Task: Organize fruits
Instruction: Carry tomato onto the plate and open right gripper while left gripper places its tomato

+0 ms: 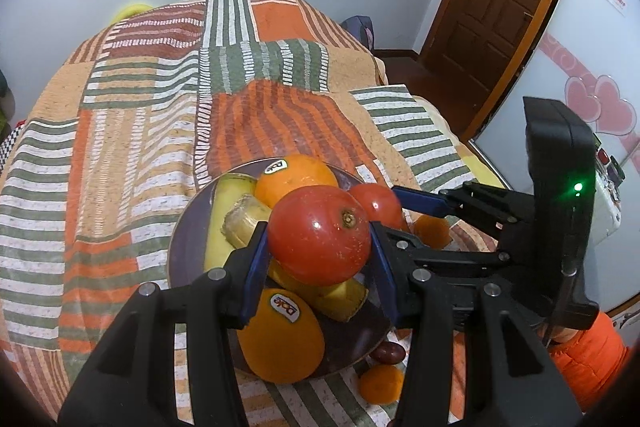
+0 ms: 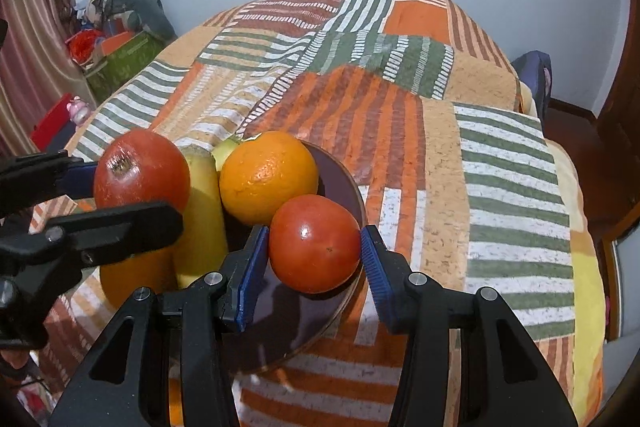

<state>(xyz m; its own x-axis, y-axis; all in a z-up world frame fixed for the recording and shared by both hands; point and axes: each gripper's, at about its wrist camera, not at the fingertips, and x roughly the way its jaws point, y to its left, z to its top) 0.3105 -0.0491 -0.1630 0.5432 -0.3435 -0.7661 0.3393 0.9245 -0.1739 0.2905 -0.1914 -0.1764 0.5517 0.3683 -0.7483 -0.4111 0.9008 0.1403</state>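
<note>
My left gripper (image 1: 318,231) is shut on a red tomato (image 1: 320,239) and holds it just above a dark round plate (image 1: 180,251). The plate carries two stickered oranges (image 1: 298,179) and bananas (image 1: 224,219). To the right of it, my right gripper (image 1: 396,215) grips a second, smaller red tomato (image 1: 376,203). In the right wrist view, the right gripper (image 2: 314,247) has its blue pads against that tomato (image 2: 314,243) over the plate's (image 2: 340,171) right side. An orange (image 2: 268,175) and a banana (image 2: 200,219) lie behind it. The left gripper (image 2: 128,195) carries its tomato (image 2: 142,167) at the left.
The plate rests on a bed under a striped orange, green and white cover (image 1: 132,131). Two small oranges (image 1: 380,383) and a dark red fruit (image 1: 386,353) lie on the cover beside the plate's near right rim. A wooden door (image 1: 500,7) stands at the far right.
</note>
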